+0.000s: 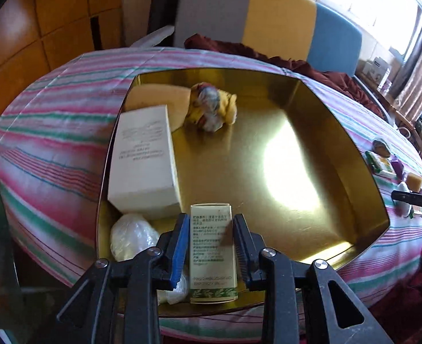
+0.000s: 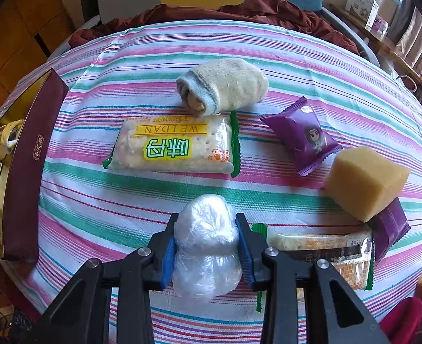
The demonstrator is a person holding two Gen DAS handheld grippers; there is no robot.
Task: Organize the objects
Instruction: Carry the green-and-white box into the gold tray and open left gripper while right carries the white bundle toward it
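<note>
In the left wrist view my left gripper [image 1: 211, 223] is shut on a small cream box with green print [image 1: 212, 255], held over the near edge of the gold-lined tray [image 1: 311, 149]. In the tray lie a white box [image 1: 145, 160], a plastic-wrapped ball [image 1: 132, 236], a yellow sponge [image 1: 159, 97] and a rolled yellow-grey cloth [image 1: 212, 109]. In the right wrist view my right gripper [image 2: 208, 223] is shut on a plastic-wrapped ball [image 2: 206, 243] above the striped tablecloth [image 2: 125, 197].
On the cloth in the right wrist view lie a green-edged cracker pack [image 2: 173, 147], a rolled beige sock [image 2: 225, 86], a purple snack pack [image 2: 302, 134], a yellow sponge block [image 2: 365, 182] and another cracker pack [image 2: 322, 255]. The tray's maroon wall [image 2: 30, 172] stands at left.
</note>
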